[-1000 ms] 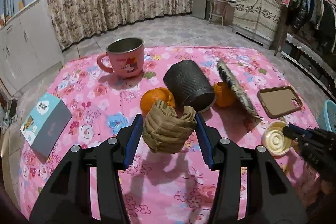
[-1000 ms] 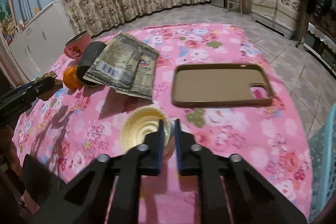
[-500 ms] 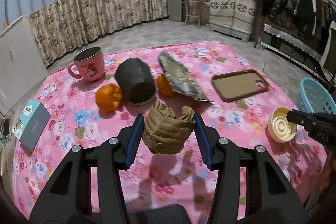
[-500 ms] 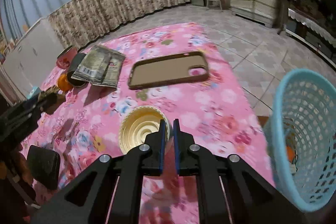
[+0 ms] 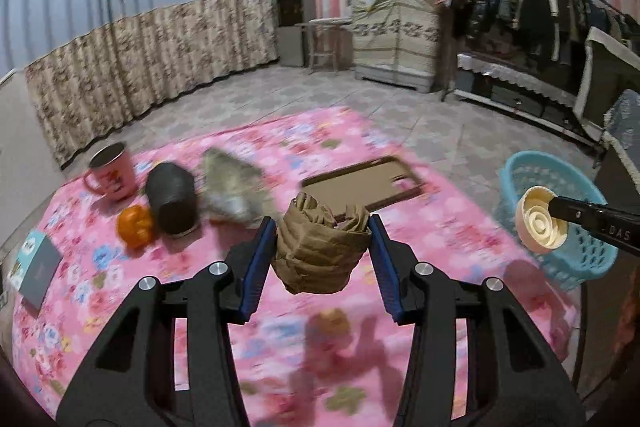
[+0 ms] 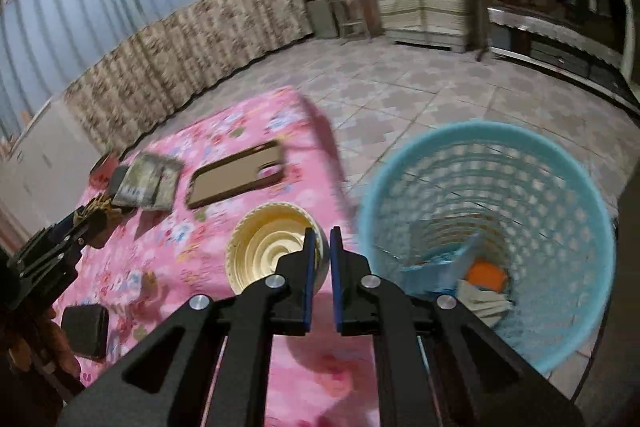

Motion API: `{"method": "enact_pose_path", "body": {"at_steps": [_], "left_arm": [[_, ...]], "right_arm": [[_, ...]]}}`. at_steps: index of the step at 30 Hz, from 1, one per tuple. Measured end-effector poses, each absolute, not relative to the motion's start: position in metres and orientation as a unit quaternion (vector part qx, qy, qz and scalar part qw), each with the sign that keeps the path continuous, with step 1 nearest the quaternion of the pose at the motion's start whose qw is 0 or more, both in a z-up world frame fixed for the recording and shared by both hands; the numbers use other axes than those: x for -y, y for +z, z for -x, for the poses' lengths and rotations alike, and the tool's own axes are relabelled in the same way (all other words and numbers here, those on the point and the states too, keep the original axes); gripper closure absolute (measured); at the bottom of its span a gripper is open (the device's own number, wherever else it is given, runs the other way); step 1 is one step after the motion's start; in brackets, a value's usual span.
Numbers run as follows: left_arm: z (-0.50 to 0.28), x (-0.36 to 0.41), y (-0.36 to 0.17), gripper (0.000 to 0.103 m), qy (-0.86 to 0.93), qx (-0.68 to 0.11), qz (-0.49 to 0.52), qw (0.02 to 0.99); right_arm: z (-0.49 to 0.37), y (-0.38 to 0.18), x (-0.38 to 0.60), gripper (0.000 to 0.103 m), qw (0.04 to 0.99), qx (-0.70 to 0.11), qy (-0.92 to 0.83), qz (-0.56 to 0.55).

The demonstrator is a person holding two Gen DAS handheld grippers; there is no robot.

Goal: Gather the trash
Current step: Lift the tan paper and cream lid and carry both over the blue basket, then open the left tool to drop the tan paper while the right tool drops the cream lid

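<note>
- Risk first: I had the right gripper (image 6: 320, 251) pinched on only the rim of the cream lid (image 6: 272, 247), jaws nearly together, so I judged a quick swing could twist that lid out before it was over the blue basket (image 6: 576, 195).
- Left gripper (image 5: 322, 247) held the crumpled brown paper wad (image 5: 320, 247) between its blue pads (image 5: 258, 263), clear above the pink floral tablecloth (image 5: 440, 227); I judged the soft wad might squeeze out and drop on the table.
- In the left wrist view the lid hung in front of the basket's near side, not over its mouth, so I reckoned an early release would put it on the floor or the cloth edge.
- Basket stood on the tiles just beside the table and already held an orange piece and some blue and pale scraps; its mouth looked unobstructed.
- Both tools heading for one opening could knock together, I thought.
- Well behind on the cloth lay a phone case (image 5: 362, 183), a foil packet (image 5: 230, 183), a dark cup on its side (image 5: 172, 203), an orange (image 5: 135, 227), a pink mug (image 5: 112, 173) and a small box (image 5: 34, 267); none blocked the way.
- Motion blur hid finer detail.
</note>
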State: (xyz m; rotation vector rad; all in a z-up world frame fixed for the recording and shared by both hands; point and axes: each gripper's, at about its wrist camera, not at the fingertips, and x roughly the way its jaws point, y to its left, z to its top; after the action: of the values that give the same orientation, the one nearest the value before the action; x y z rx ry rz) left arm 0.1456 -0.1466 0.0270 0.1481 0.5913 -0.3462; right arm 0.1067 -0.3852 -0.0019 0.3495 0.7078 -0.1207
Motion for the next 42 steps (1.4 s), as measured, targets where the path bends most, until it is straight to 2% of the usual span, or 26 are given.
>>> {"method": "enact_pose_path", "body": {"at_steps": [7,13,32,38,40,42], "left_arm": [[-0.142,0.208,0.037,0.057,-0.219,-0.28,-0.071,0.932],[-0.133,0.263,0.036,0.057,-0.262,-0.272,-0.076,0.923],[-0.138,0.367,0.023,0.057,-0.332,-0.285,-0.101,0.894],[-0.142,0.375,0.027,0.05,-0.341,-0.289,-0.104,0.888],[-0.145,0.373,0.03,0.041,-0.336,-0.29,-0.1,0.891],[-0.146,0.369,0.033,0.039,-0.333,-0.287,-0.094,0.893]], "right_arm": [[-0.078,0.007,0.439,0.095,0.921,-0.321,-0.121,-0.186],[-0.062,0.014,0.463,0.095,0.922,-0.308,-0.176,-0.156],[-0.059,0.004,0.519,0.095,0.912,-0.311,-0.217,-0.159],[-0.056,0.0,0.527,0.095,0.908,-0.313,-0.223,-0.166],[-0.056,-0.001,0.528,0.095,0.908,-0.314,-0.222,-0.165],[-0.056,-0.003,0.529,0.095,0.908,-0.315,-0.221,-0.165]]}}
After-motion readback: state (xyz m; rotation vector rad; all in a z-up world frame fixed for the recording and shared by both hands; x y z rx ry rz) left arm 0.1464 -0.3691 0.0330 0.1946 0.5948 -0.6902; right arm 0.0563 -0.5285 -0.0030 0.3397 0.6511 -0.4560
